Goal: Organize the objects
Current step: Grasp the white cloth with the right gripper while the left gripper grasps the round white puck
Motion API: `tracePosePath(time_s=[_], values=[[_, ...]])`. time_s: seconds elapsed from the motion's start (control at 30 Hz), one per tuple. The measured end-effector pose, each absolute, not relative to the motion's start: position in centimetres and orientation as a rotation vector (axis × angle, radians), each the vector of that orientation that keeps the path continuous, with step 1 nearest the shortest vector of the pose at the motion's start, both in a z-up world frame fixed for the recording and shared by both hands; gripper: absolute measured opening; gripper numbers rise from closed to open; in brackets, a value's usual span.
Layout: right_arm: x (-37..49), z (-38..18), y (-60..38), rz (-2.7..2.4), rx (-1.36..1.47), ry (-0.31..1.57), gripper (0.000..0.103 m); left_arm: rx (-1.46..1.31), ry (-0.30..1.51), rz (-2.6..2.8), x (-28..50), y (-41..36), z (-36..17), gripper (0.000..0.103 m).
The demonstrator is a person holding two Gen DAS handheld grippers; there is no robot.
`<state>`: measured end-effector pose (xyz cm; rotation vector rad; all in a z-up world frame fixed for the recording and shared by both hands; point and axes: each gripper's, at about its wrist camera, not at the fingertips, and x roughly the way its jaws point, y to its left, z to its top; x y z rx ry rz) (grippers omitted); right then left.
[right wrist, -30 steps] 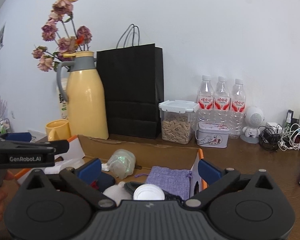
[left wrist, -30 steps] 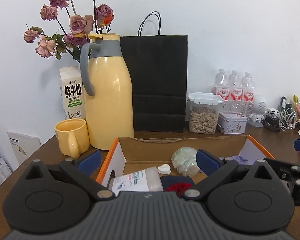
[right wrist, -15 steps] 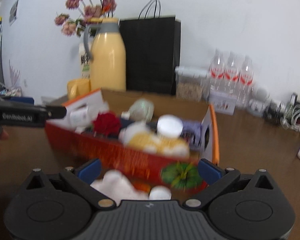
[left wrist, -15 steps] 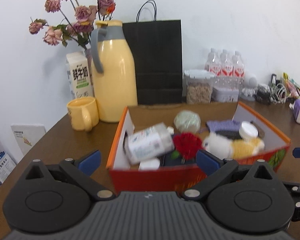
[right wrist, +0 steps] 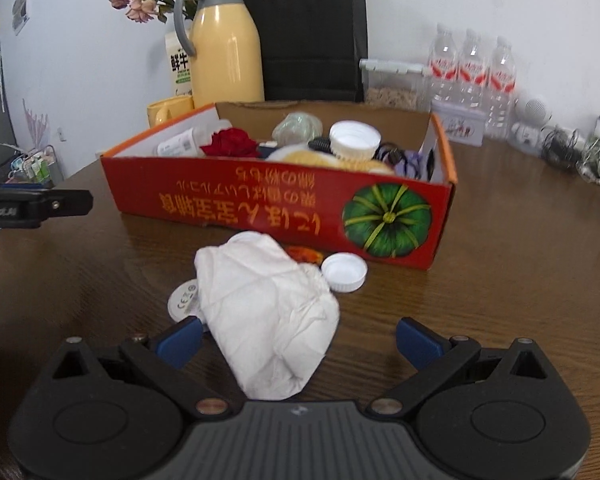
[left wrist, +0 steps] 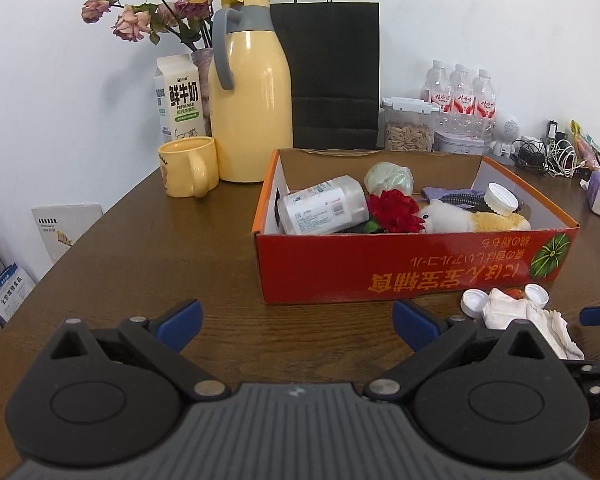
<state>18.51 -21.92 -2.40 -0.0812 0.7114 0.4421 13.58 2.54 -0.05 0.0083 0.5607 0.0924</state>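
The crumpled white cloth (right wrist: 266, 316) is seen lying on the brown table (right wrist: 500, 280), between the wide-open fingers of the right gripper (right wrist: 300, 338), just before the red box (right wrist: 284, 208). The left gripper (left wrist: 296, 318) is held open, empty, over bare table.

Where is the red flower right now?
The red flower lies inside the orange box, between the white bottle and the fluffy toy, seen mid-frame in the left wrist view.

Bright even light; fisheye-bent edges; right view soft.
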Motion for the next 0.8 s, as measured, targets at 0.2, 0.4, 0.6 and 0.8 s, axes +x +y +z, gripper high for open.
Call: tracePosePath(time_s=[0.2, 0.4, 0.6, 0.8], values=[[19.5, -2.8, -21.6, 0.477, -0.045, 0.719, 0.103, -0.001, 0.560, 0.102, 13.2, 2.8, 0.0, 0.103], [19.4, -2.5, -21.5, 0.525, -0.019, 0.694, 0.074, -0.007, 0.570, 0.106, 13.1, 2.9, -0.2, 0.103], [18.8, -2.4, -21.6, 0.514, -0.005, 0.664, 0.067, -0.002, 0.577, 0.100, 13.1, 2.7, -0.4, 0.103], [18.1, -2.0, -21.8, 0.509, -0.003, 0.627, 0.062, 0.010, 0.584, 0.088, 13.2, 1.8, -0.6, 0.103]])
